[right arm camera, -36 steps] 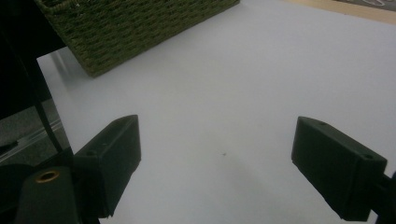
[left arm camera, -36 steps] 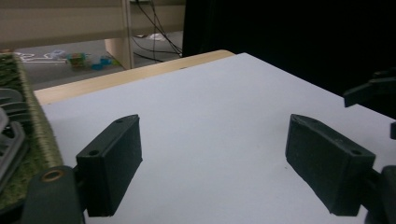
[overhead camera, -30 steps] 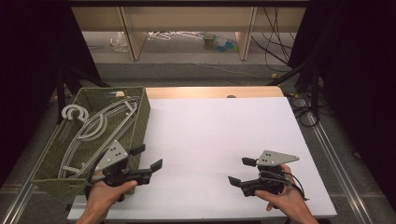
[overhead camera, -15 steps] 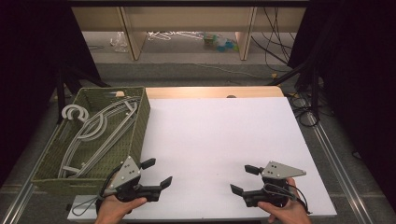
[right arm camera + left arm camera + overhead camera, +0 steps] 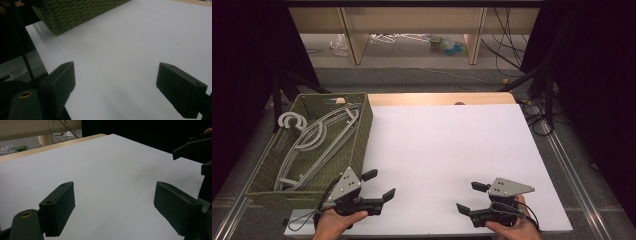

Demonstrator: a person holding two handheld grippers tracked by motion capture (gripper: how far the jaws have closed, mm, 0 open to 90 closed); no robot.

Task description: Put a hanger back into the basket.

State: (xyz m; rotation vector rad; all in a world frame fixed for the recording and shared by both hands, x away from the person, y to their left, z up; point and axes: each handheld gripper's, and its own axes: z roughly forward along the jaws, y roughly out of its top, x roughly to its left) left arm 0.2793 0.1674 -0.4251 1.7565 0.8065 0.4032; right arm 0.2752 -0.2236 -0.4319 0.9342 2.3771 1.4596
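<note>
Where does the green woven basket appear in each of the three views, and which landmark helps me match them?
High view: the green woven basket stands at the left edge of the white table top, grey hangers inside.
Left gripper view: the basket is not in it; the camera faces across the table top.
Right gripper view: its corner is at top left.
Shared landmark: the white table top.

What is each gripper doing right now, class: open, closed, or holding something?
Left gripper: open, holding nothing, beside the basket.
Right gripper: open, holding nothing, over the white table.
</note>
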